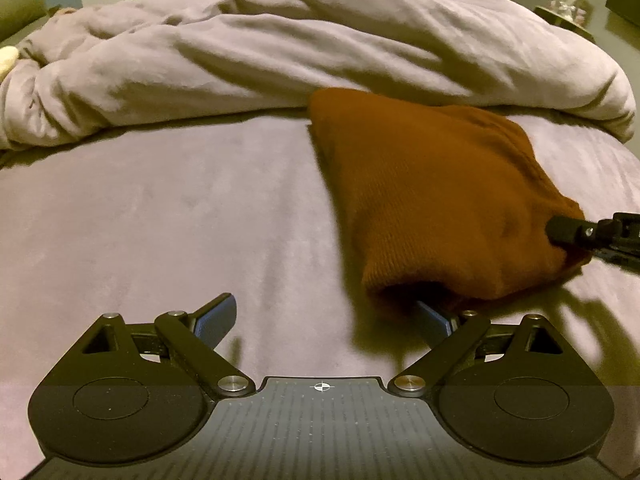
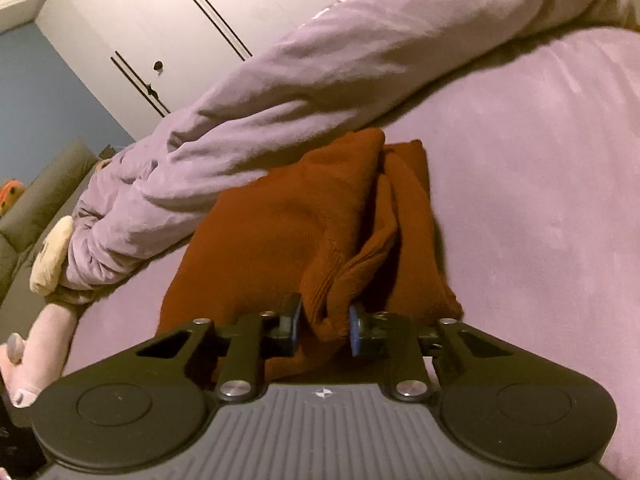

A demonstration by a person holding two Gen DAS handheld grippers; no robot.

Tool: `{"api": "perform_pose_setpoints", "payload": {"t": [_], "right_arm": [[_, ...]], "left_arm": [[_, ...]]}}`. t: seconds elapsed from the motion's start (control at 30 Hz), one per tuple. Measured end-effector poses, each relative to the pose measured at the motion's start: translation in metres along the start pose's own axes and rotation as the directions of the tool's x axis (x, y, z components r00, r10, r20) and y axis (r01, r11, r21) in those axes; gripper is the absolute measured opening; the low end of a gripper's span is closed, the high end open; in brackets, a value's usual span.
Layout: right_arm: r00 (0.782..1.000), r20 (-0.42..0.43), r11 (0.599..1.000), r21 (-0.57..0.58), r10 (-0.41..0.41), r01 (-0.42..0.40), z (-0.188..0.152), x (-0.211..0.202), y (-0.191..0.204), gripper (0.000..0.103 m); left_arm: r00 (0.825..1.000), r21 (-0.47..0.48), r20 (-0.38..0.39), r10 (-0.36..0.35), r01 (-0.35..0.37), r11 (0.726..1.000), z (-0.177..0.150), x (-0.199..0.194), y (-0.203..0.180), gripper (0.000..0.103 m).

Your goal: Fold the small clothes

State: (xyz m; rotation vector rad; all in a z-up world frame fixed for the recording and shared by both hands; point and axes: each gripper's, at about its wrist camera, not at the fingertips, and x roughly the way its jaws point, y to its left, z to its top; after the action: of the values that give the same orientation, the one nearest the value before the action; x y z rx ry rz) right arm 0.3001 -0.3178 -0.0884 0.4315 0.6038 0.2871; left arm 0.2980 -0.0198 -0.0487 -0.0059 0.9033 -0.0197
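Observation:
A rust-brown knit garment (image 1: 432, 184) lies folded on the lilac bed sheet (image 1: 160, 220), right of centre in the left wrist view. My left gripper (image 1: 324, 320) is open and low over the sheet; its right finger (image 1: 434, 320) has its tip under the garment's near hem, its left finger (image 1: 216, 318) is over bare sheet. My right gripper (image 2: 323, 326) is shut on a bunched fold of the garment (image 2: 304, 216) at its near edge. The right gripper's tip also shows in the left wrist view (image 1: 560, 232), pinching the garment's right corner.
A crumpled lilac duvet (image 1: 280, 48) is heaped along the far side of the bed, touching the garment's far edge. White wardrobe doors (image 2: 160, 20) stand behind. A cream plush toy (image 2: 50, 260) and a grey sofa (image 2: 36, 200) are at the left.

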Motion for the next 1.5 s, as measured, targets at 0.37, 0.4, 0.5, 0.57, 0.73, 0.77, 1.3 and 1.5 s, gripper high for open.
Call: {"api": "perform_pose_setpoints", "payload": {"t": [0.37, 0.4, 0.5, 0.57, 0.73, 0.77, 1.3, 1.5], "right_arm": [[0.957, 0.125, 0.92, -0.267, -0.263, 0.288, -0.012, -0.001, 0.009, 0.024], [0.954, 0.141, 0.921, -0.259, -0.263, 0.292, -0.014, -0.005, 0.007, 0.031], [0.931, 0.219, 0.912, -0.229, -0.293, 0.341, -0.007, -0.022, 0.007, 0.044], [0.909, 0.28, 0.899, -0.227, -0.308, 0.375, 0.002, -0.028, 0.012, 0.044], [0.928, 0.302, 0.892, -0.323, -0.219, 0.315, 0.024, 0.0, 0.04, 0.042], [0.932, 0.3, 0.882, -0.355, -0.205, 0.309, 0.028, 0.012, 0.048, 0.042], [0.905, 0.339, 0.81, -0.437, -0.255, 0.392, 0.041, 0.117, 0.03, 0.049], [0.91, 0.34, 0.867, -0.349, -0.236, 0.356, 0.042, 0.123, 0.012, 0.065]], "left_arm": [[0.999, 0.039, -0.014, 0.038, -0.038, 0.999, -0.011, -0.014, 0.015, 0.096], [0.999, 0.044, -0.004, 0.05, -0.05, 0.998, -0.013, -0.017, 0.02, 0.096], [0.996, -0.002, 0.03, 0.085, -0.085, 0.996, -0.005, -0.028, 0.037, 0.096], [0.997, -0.072, 0.064, 0.051, -0.046, 0.996, 0.012, -0.032, 0.042, 0.096], [0.991, -0.185, 0.115, -0.068, 0.088, 0.979, 0.064, -0.009, 0.016, 0.098], [0.993, -0.208, 0.103, -0.058, 0.079, 0.975, 0.072, 0.002, 0.009, 0.098], [0.958, -0.256, 0.242, 0.153, -0.089, 0.963, 0.069, 0.101, -0.019, 0.103], [0.941, -0.249, 0.294, 0.168, -0.094, 0.964, 0.062, 0.111, -0.015, 0.103]]}}
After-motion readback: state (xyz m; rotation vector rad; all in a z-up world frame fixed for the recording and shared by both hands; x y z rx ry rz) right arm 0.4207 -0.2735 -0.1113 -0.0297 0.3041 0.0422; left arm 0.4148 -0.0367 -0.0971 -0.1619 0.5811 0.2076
